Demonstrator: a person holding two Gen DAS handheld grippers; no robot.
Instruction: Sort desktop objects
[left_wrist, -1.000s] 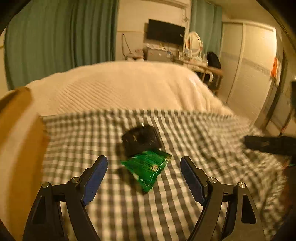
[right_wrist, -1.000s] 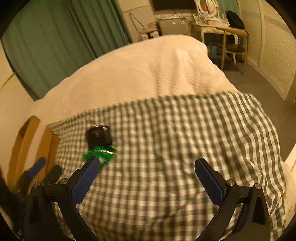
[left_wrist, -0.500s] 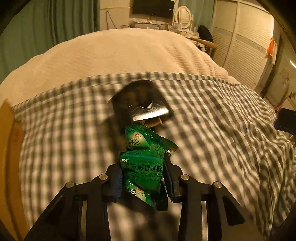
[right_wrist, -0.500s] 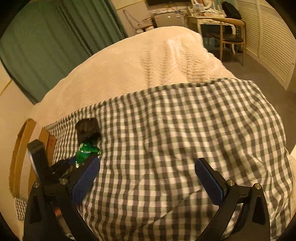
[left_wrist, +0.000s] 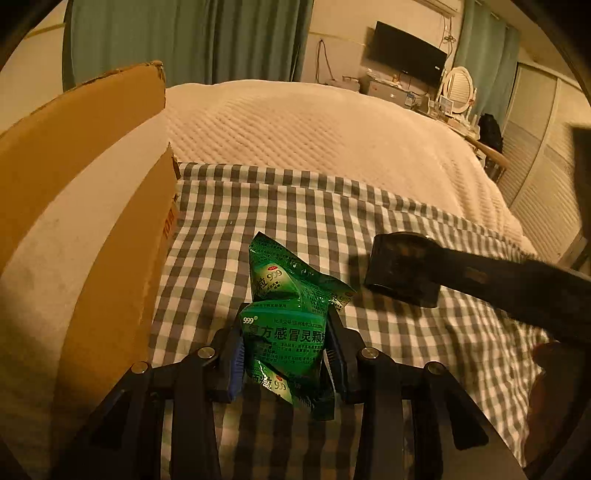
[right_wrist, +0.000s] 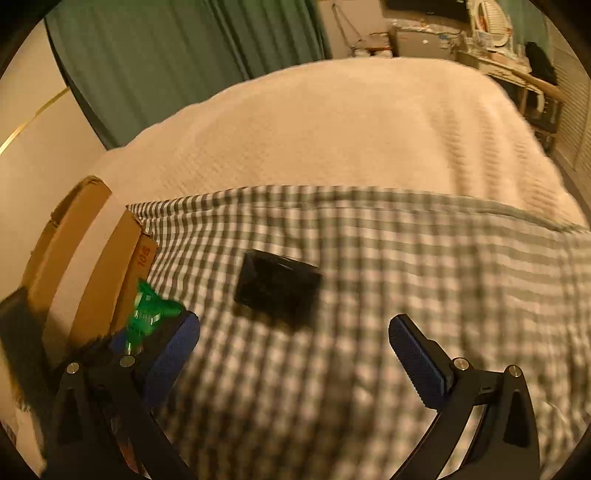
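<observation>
At the left edge of the left wrist view stands an open cardboard box (left_wrist: 122, 236), its flaps up and its near wall just beside the checked cloth (left_wrist: 424, 354); it looks like the bin for sorted items, which would explain why it sits within easy reach of the cloth's edge. Lower centre in the same view, the left gripper (left_wrist: 284, 350) is closed narrowly on a green medicine sachet (left_wrist: 286, 325), the blue pads pressing its crumpled sides so the upper end sticks up free, lifted off the cloth and near the box. The grip sits low on the sachet, probably so it can drop cleanly once over the box. To the right, a black box-shaped object (left_wrist: 402, 269) rests on the cloth, well apart from the sachet. In the right wrist view that black object (right_wrist: 277, 291) lies at centre frame ahead of the right gripper (right_wrist: 295, 354), whose fingers are spread wide and hold nothing, hovering above the cloth as if lined up to take it next.
</observation>
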